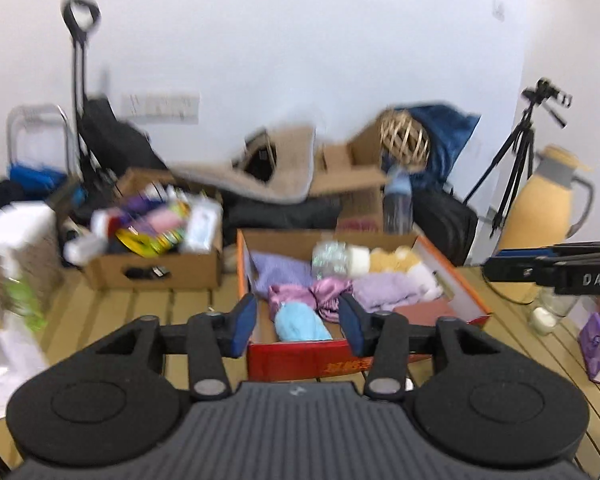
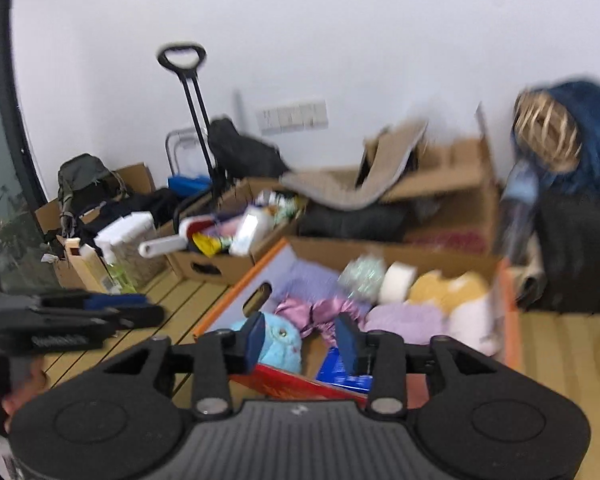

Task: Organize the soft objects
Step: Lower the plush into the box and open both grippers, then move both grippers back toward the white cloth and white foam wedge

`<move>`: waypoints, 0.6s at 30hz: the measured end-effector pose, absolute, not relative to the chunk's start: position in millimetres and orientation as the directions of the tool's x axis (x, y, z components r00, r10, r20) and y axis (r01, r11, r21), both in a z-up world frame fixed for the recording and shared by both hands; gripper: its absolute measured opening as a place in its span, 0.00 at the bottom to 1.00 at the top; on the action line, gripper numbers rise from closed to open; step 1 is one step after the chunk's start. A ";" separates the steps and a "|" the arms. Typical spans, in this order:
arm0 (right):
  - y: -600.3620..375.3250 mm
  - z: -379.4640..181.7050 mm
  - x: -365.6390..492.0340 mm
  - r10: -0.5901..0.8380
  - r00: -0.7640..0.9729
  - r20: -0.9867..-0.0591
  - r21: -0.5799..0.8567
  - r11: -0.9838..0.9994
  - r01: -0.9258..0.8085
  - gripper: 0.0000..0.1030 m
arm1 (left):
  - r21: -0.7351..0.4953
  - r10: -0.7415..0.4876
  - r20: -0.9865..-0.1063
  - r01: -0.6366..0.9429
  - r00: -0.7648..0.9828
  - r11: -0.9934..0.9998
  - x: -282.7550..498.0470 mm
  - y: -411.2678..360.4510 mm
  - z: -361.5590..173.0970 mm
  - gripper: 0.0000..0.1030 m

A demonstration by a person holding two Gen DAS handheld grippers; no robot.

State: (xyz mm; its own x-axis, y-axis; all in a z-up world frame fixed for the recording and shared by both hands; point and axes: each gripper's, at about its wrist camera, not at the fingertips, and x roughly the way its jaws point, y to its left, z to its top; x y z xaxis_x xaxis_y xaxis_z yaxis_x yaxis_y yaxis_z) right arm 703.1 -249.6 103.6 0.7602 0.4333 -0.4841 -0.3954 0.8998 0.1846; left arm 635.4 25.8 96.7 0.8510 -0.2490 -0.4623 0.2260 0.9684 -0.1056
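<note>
Your left gripper (image 1: 296, 322) and right gripper (image 2: 302, 338) both hover with fingers apart, holding nothing, over the near rim of the red box (image 1: 300, 356) on the slatted worktop (image 1: 152, 308). Inside lie a blue plush (image 1: 302, 322), pink satin cloth (image 1: 320, 292) and lilac knit (image 1: 384, 290). A brown carton (image 1: 152, 270) crowds the left edge. Orange print on the box front is blurred; "DAS" shows on the right gripper.

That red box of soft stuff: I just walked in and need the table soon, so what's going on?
A person holds a two-finger gripper in each hand above the red box. The left gripper and right gripper are both open and empty. A light blue plush, pink satin cloth and lilac fabric lie inside the box.
</note>
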 end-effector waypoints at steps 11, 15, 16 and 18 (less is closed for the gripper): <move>-276.4 87.2 500.8 0.377 0.854 -0.360 0.083 0.924 -0.373 0.63 | -0.009 -0.100 -0.314 0.103 0.944 0.995 413.1 44.3 69.4 0.83; -274.5 58.9 427.9 0.354 0.868 -0.348 0.064 0.933 -0.354 0.76 | -0.030 -0.116 -0.312 0.113 0.943 0.993 352.6 34.9 47.9 0.97; -275.6 50.8 412.2 0.342 0.873 -0.349 0.074 0.938 -0.339 0.80 | -0.028 -0.118 -0.318 0.115 0.941 0.993 342.7 31.8 43.0 0.97; -276.8 36.0 388.1 0.321 0.872 -0.370 0.085 0.946 -0.312 0.80 | -0.005 -0.117 -0.341 0.123 0.933 0.992 327.2 24.8 33.6 0.97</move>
State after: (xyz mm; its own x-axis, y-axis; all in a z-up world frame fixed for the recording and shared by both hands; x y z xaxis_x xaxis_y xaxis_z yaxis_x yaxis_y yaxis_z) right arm 388.1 -276.8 36.0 0.8720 0.3206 -0.3699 -0.3119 0.9463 0.0851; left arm 327.2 24.8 33.6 0.9326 -0.1174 -0.3412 0.1230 0.9924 -0.0053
